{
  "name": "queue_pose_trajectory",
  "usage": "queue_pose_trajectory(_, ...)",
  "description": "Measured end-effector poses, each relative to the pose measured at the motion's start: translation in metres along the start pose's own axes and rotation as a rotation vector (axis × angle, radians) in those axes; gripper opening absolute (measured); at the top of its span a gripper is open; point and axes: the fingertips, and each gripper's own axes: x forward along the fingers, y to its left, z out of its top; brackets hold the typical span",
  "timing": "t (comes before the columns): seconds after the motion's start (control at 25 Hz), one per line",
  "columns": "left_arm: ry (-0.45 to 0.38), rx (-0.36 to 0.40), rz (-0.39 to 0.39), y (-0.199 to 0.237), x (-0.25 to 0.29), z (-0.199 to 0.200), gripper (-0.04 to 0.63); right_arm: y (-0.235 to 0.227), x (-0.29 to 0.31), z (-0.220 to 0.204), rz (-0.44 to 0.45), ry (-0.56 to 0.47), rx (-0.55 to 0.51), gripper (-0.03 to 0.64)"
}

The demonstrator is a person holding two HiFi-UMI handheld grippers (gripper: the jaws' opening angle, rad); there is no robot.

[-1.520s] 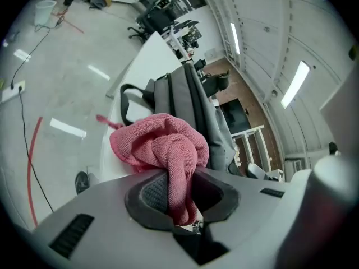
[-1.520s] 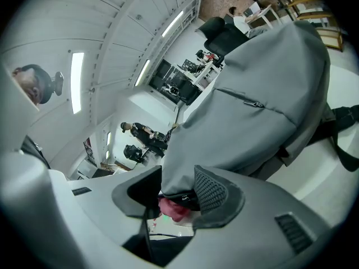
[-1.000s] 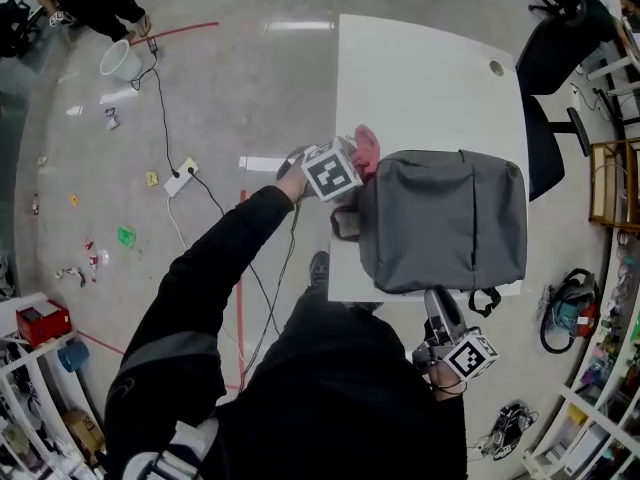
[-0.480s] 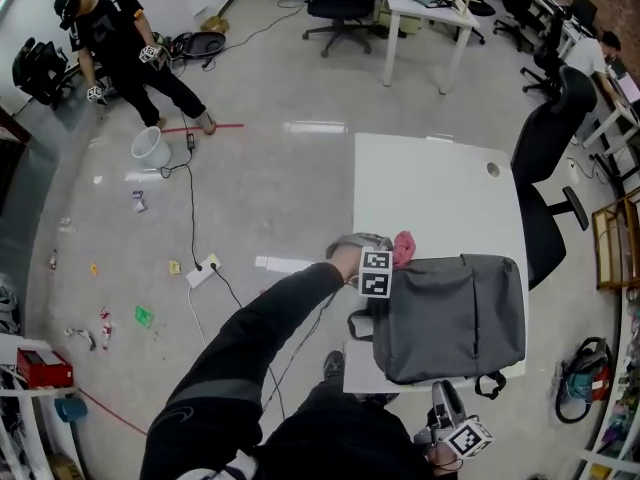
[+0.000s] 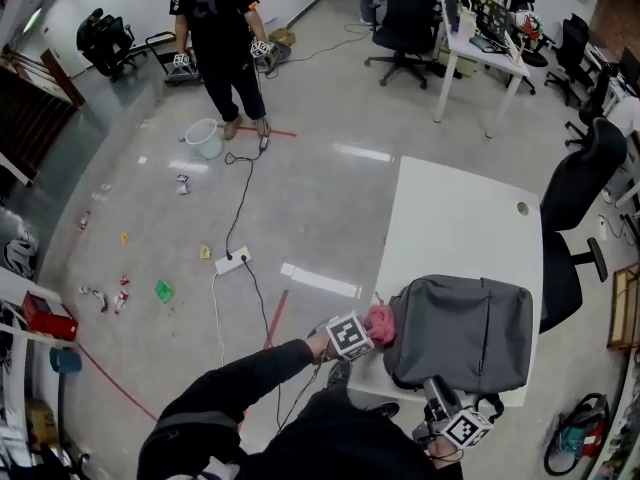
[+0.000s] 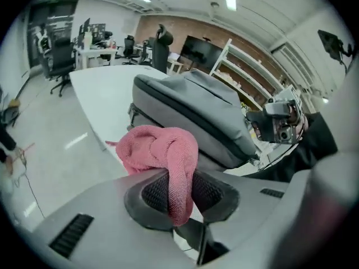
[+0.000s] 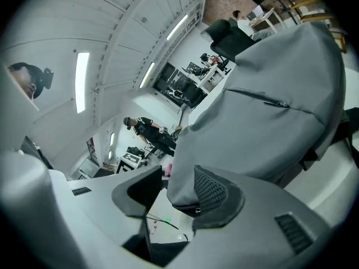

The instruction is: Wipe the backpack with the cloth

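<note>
Overhead, in the head view, a grey backpack (image 5: 460, 333) lies at the near end of a white table (image 5: 455, 233). The left claw (image 5: 367, 330) sits at the backpack's left side, with a pink cloth (image 5: 381, 320) bunched between the two and touching the backpack. Its marker cube covers the jaws. The right claw (image 5: 433, 393) meets the backpack's near edge, where a dark strap (image 5: 490, 405) hangs past the table's rim. The person's body cuts off the table's near corner.

Next, in the left gripper view, the left claw (image 6: 180, 190) is clamped tight on a fold of the cloth (image 6: 160, 149), and the rest of it is balled up ahead of the pads. The backpack (image 6: 193, 108) lies just behind it on the table (image 6: 104, 91).

Last, in the right gripper view, the right claw (image 7: 178, 194) is narrow, and the backpack's (image 7: 269, 111) lower edge fills the gap between its pads. The backpack blocks most of the table.
</note>
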Motion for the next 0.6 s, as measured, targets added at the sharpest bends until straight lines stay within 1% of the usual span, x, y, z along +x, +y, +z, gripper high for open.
queue_pose_trajectory(0.12, -0.027, -0.15, -0.002, -0.047, 0.007, -0.032, 0.086, 0.008, -0.002, -0.008, 0.06, 0.052, -0.022, 0.19)
queue_pose_trajectory(0.2, -0.032, -0.244, -0.012, -0.079, 0.021, -0.045, 0.086, 0.001, -0.01, -0.011, 0.066, 0.072, -0.029, 0.19)
queue_pose_trajectory(0.28, -0.043, -0.309, -0.039, -0.106, 0.037, -0.048, 0.086, -0.017, -0.016, -0.009, 0.035, 0.067, -0.023, 0.181)
queue_pose_trajectory(0.36, -0.059, -0.367, -0.088, -0.131, 0.05, -0.049, 0.086, -0.037, -0.023, -0.008, -0.015, 0.044, -0.003, 0.159)
queue_pose_trajectory(0.44, -0.074, -0.41, -0.14, -0.158, 0.066, -0.047, 0.086, -0.051, -0.035, -0.008, -0.049, 0.012, 0.012, 0.15)
queue_pose_trajectory(0.48, -0.079, -0.417, -0.159, -0.171, 0.075, -0.044, 0.084, -0.058, -0.044, -0.008, -0.064, -0.004, 0.023, 0.149)
queue_pose_trajectory(0.52, -0.082, -0.413, -0.173, -0.183, 0.086, -0.039, 0.086, -0.067, -0.055, -0.007, -0.08, -0.019, 0.033, 0.147)
queue_pose_trajectory(0.6, -0.087, -0.376, -0.192, -0.204, 0.107, -0.024, 0.086, -0.084, -0.08, -0.003, -0.111, -0.052, 0.044, 0.145)
